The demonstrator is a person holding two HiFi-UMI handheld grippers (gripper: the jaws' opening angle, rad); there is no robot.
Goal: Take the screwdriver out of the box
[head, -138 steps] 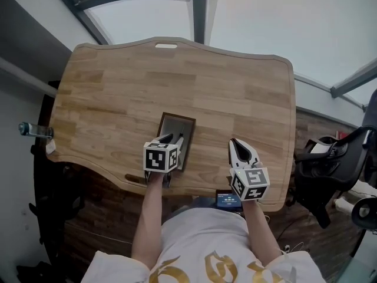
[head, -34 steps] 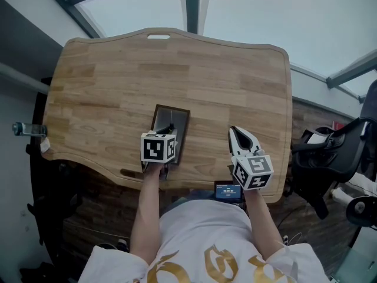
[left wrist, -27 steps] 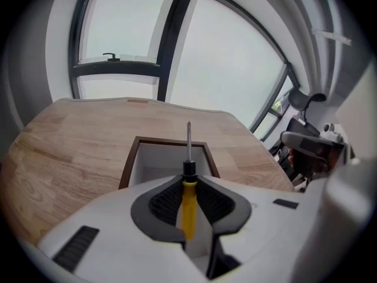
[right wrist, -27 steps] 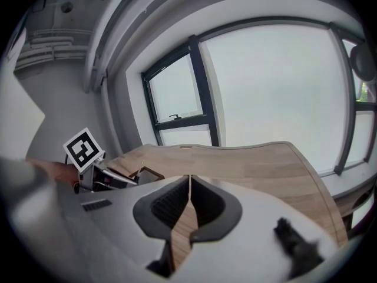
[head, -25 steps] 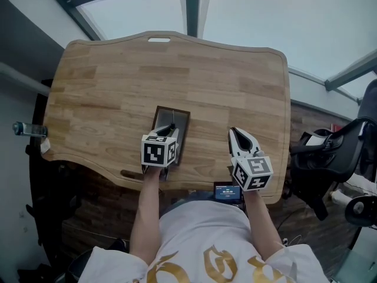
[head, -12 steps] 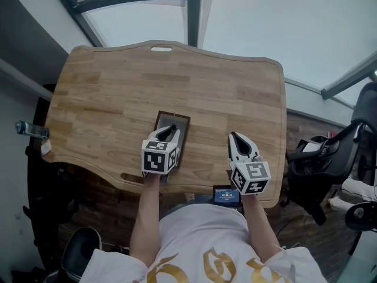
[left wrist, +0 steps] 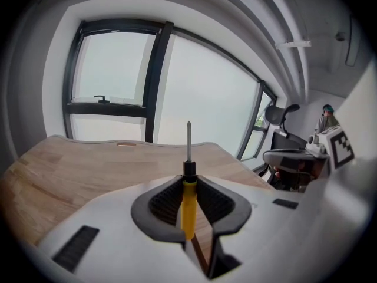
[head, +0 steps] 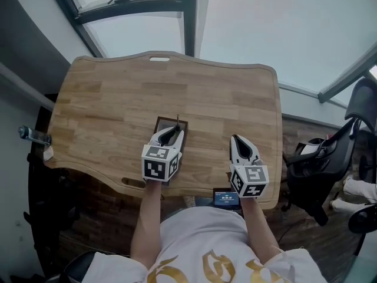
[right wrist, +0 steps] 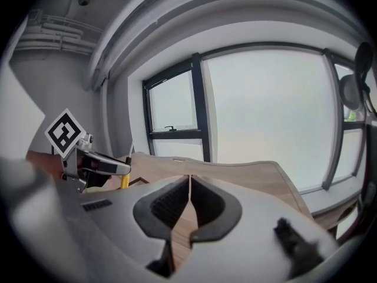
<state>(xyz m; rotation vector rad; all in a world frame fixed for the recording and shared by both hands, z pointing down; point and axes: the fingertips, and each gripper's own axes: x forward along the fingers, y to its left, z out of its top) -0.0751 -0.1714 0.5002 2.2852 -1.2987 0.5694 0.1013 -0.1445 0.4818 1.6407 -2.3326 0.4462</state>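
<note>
Head view shows the left gripper (head: 171,134) raised from where it sat half a second ago, when it was lower in the box (head: 159,123). The screwdriver (head: 178,121) has come up with it. Its jaws are partly closed on the yellow handle, as the left gripper view shows (left wrist: 188,184). The screwdriver's (left wrist: 188,199) long axis runs along the jaws. Its metal tip points away from the person and up, past the box's far rim, while the handle end points back toward the person. The box sits under the gripper, which hides most of it, so I cannot tell its contents. The right gripper (head: 240,141) hangs well to the right of the box, jaws (right wrist: 189,184) pressed together on nothing.
</note>
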